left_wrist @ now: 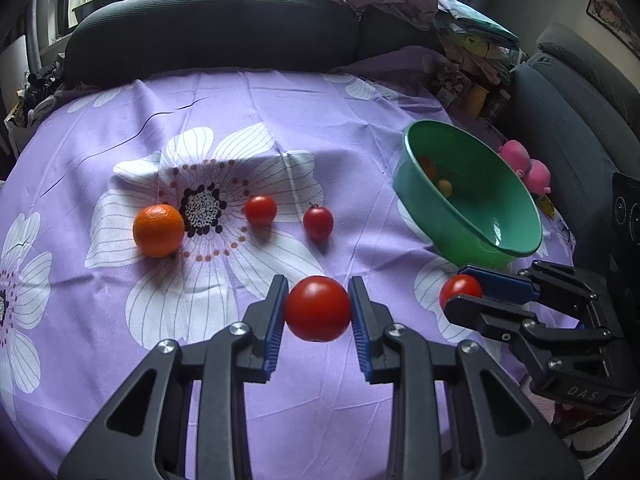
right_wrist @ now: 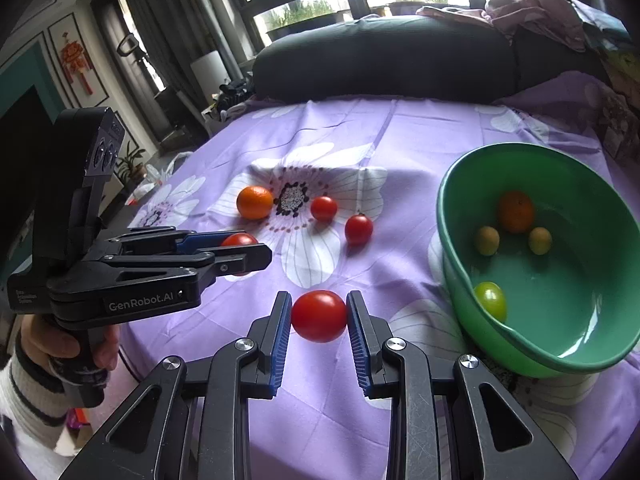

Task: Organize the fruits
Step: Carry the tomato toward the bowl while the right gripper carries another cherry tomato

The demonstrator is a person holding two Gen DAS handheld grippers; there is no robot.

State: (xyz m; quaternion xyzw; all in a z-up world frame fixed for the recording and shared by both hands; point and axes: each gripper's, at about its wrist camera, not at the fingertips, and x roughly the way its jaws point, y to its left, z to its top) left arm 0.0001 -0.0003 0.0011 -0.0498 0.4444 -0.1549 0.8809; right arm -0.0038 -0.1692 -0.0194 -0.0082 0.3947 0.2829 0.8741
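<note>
Now both claws pinch a tomato each: left gripper (left_wrist: 318,308) on one tomato (left_wrist: 318,309), right gripper (right_wrist: 319,316) on another (right_wrist: 319,316), above the cloth. Carry level over the green bowl (right_wrist: 452,216), lower inside, then release gently.

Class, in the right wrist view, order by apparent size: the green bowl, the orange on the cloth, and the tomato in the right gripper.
1. green bowl
2. tomato, though nearness to the camera enlarges it
3. orange
</note>
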